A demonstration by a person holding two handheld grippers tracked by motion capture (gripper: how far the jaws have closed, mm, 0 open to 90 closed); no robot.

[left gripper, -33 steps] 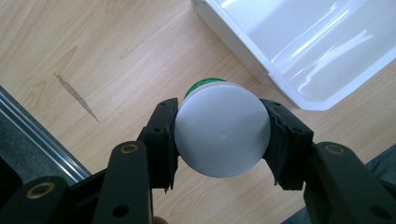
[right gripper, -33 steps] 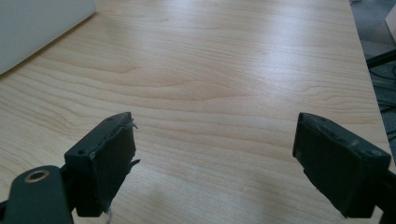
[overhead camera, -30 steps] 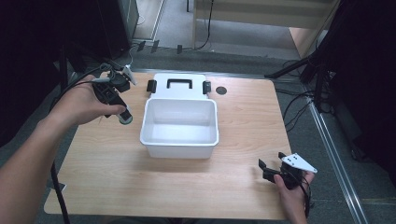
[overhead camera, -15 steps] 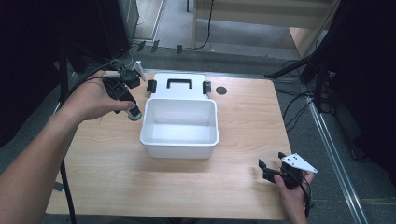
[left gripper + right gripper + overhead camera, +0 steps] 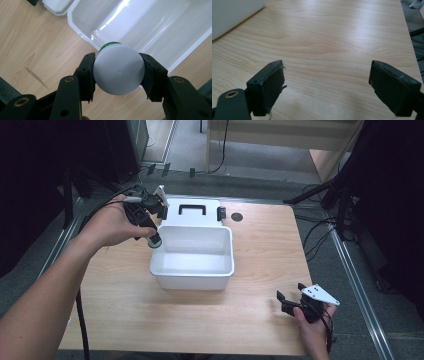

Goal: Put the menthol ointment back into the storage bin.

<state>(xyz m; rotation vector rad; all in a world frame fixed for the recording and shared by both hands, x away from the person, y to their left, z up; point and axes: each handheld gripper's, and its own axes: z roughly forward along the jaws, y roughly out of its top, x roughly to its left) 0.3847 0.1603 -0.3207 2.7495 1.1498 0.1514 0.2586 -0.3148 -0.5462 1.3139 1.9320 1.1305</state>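
My left gripper (image 5: 153,239) is shut on a small white bottle (image 5: 119,70) with a green band; I see its round base between the jaws. It hangs over the left rim of the white plastic bin (image 5: 226,266), which sits open mid-table. In the left gripper view the bin (image 5: 150,25) has a bare glossy inside. My right gripper (image 5: 290,296) rests near the table's front right corner, jaws wide open with nothing between them, and the right gripper view looks over bare wood past its fingers (image 5: 268,86).
The bin's white lid (image 5: 192,212) with a black handle lies flat behind the bin. A black round grommet (image 5: 237,217) sits in the table at the back. Metal rails and cables run along both sides of the table (image 5: 270,250).
My left gripper has carried the bottle rightward, from the table's left side to above the bin's left rim. The right gripper has not moved.
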